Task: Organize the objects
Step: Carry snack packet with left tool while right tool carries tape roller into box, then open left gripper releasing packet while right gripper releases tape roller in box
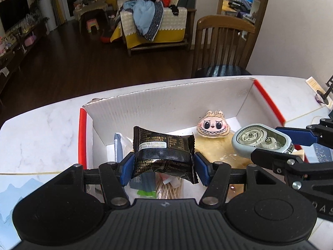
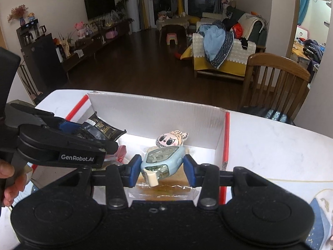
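The box (image 1: 245,98) is open on top, so entry from above is free. Its tall back wall blocks the far side. Inside, a plush face (image 1: 212,126) and wrappers fill the floor. The two grippers stand close together above it.

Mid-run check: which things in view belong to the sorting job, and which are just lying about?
Job:
- black snack packet, in left claw
- pale blue gear toy, in right claw
- white box
- cartoon face charm inside

Lying about:
- wooden chair
- sofa
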### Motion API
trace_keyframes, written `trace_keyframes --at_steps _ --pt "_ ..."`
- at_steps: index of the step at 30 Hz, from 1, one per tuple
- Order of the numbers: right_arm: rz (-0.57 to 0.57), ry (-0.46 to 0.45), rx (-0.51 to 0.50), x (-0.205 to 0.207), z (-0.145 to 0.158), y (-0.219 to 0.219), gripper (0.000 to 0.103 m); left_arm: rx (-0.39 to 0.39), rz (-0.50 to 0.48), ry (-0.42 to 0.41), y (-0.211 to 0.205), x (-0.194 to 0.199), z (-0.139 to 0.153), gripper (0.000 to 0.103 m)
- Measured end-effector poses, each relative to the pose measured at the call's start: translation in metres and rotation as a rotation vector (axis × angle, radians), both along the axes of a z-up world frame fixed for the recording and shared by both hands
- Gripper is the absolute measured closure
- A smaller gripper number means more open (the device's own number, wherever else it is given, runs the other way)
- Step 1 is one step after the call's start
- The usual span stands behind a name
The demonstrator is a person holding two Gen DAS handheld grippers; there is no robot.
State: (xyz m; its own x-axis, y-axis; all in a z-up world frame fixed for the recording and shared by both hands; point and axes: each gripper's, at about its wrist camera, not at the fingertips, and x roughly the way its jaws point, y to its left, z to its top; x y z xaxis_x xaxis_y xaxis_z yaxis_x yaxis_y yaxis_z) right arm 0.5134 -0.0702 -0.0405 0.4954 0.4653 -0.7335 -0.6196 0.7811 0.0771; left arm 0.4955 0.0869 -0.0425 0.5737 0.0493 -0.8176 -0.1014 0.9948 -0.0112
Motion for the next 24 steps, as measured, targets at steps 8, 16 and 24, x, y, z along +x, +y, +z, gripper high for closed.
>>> trace_keyframes --at_steps 8,16,24 --pt "0.020 0.026 -0.040 0.008 -0.017 0.009 0.060 0.010 -0.017 0.063 0.002 0.009 -0.020 0.043" --pt "0.028 0.031 -0.080 0.013 -0.027 0.015 0.060 -0.010 -0.014 0.086 0.008 0.013 -0.029 0.042" --pt "0.019 0.009 -0.092 0.018 -0.027 0.016 0.059 -0.019 0.005 0.080 0.008 0.018 -0.030 0.034"
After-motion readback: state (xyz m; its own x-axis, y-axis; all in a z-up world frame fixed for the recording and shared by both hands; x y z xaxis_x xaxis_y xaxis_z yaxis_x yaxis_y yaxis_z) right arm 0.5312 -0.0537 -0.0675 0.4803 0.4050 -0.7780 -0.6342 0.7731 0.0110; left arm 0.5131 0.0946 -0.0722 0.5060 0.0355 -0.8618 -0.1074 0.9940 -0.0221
